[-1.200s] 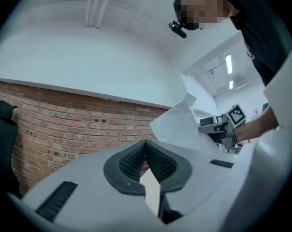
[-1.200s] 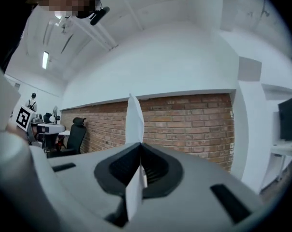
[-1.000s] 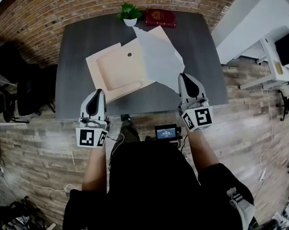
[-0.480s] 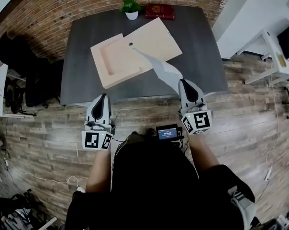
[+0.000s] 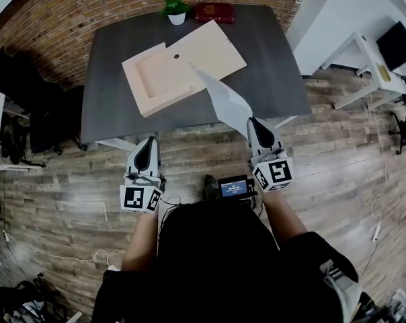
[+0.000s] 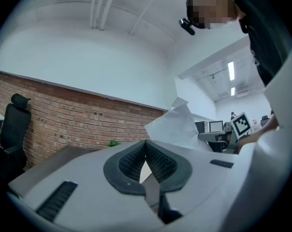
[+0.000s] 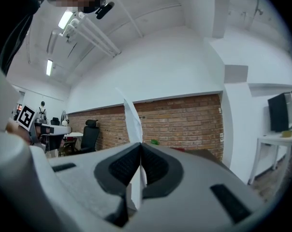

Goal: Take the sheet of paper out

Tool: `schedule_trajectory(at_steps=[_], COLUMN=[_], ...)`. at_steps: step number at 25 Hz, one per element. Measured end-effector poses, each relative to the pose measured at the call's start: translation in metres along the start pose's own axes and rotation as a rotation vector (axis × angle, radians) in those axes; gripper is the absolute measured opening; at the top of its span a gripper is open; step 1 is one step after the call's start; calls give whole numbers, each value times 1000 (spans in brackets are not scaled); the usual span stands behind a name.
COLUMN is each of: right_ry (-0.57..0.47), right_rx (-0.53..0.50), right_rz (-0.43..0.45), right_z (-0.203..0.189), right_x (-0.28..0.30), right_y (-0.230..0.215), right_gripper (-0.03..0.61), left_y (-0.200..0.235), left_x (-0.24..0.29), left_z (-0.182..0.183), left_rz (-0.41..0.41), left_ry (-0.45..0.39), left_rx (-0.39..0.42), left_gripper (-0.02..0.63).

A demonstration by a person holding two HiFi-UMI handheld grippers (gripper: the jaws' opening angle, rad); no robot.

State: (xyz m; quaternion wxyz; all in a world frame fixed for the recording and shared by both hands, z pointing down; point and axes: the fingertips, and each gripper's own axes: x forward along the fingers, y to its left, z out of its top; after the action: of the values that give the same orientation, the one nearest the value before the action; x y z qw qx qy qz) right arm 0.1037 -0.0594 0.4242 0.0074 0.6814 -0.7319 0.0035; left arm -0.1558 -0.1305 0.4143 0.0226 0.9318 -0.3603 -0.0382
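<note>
Both claws have drawn back toward the person since a second ago, and the sheet of paper has come with them. It now slants from the beige flat case on the table over the near edge. The right claw is clamped on the sheet's near end. The left claw is closed on nothing, over the floor to the left. A potted plant and a red book sit at the far edge.

Dark grey rectangular table carries 1 pale tan flat box, lying open. 1 small green plant in a white pot and 1 dark red book stand at its far edge. White sheet of paper runs from over the box to the right gripper, past the near edge. Left gripper hangs over wood-plank floor.
</note>
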Motion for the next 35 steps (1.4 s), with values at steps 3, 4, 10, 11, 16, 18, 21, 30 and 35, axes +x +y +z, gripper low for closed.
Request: schedule_trajectory(at_steps=[3, 4, 10, 11, 16, 18, 21, 30, 35], right_ry=[13, 17, 54, 62, 101, 108, 109, 84, 81], right_rx=[9, 11, 18, 26, 34, 26, 27, 72, 80], right_rz=[-4, -4, 12, 14, 16, 22, 35, 99, 142], right_z=[-1, -2, -14, -18, -33, -36, -37, -36, -40], right_x=[-12, -18, -49, -53, -77, -88, -104, -120, -133], right_y=[18, 26, 75, 84, 121, 129, 136, 106, 67], right_gripper=[6, 6, 6, 6, 6, 6, 6, 6, 6], left_y=[-8, -11, -7, -5, -2, -6, -12, -55, -91], left_x=[-16, -23, -79, -91, -145, -158, -171, -155, -137], left_z=[-1, -1, -2, -4, -29, -39, -46, -35, -43], left_rz=[-25, -29, 21, 31, 48, 46, 44, 43, 86], left_ry=[5, 7, 5, 8, 35, 46, 53, 41, 49], left_rx=[-9, -12, -31, -37, -75, -84, -150, -156, -155], left_gripper=[-5, -5, -5, -5, -5, -5, -5, -5, -5])
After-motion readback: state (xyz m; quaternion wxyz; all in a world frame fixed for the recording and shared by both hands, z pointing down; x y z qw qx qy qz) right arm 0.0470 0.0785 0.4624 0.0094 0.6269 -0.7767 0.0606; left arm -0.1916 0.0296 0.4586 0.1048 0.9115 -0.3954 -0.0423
